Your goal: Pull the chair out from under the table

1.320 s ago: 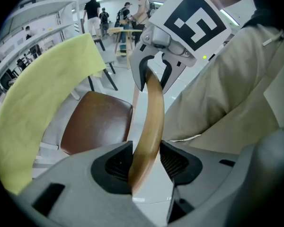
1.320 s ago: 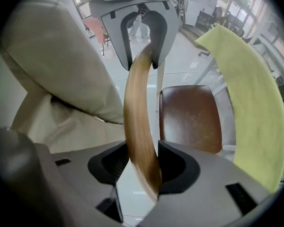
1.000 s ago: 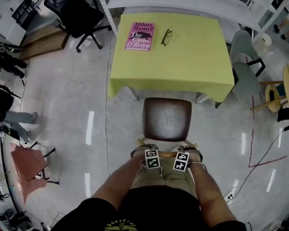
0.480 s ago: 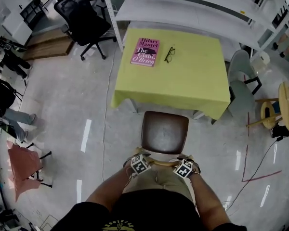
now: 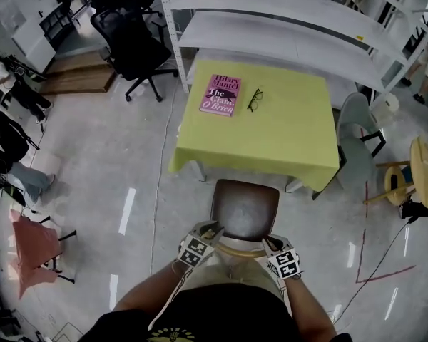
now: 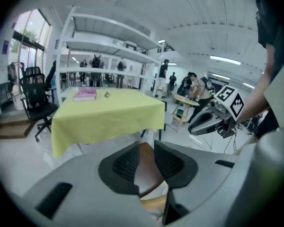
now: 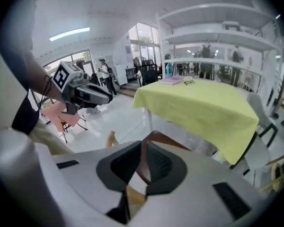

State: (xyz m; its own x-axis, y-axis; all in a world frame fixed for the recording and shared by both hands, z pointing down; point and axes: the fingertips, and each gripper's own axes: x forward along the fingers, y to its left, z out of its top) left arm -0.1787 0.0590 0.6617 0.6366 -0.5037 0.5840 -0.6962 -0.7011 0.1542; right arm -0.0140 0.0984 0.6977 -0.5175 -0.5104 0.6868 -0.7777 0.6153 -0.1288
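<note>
The chair [image 5: 245,211] has a rounded square seat in dark, glossy brown. A curved pale wooden back rail runs along its near edge. It stands in the lower middle of the head view on the shiny grey floor [image 5: 121,155], with the seat showing whole. The seat's far edge lies just at the hanging front hem of the yellow cloth on the table [image 5: 285,130]. A pink book [image 5: 221,95] and a pair of glasses [image 5: 254,100] lie on the far left part of that table, well apart from the chair. The left gripper [image 5: 208,231] is at the left end of the back rail and the right gripper [image 5: 269,244] at the right end. From above it cannot be told whether either touches the wood. In each gripper's own view the jaws have just been closing and now stand a little apart, the right pair by only a slit. Nothing is pinched between either pair, and the brown seat and pale rail show through the gaps. A second ago the two marker cubes sat side by side at the middle of the rail. Now they are spread to its ends and turned outward. The chair keeps much the same place against the cloth's hem as before. More of the white shelves [image 5: 292,30] now shows at the top of the frame.
</note>
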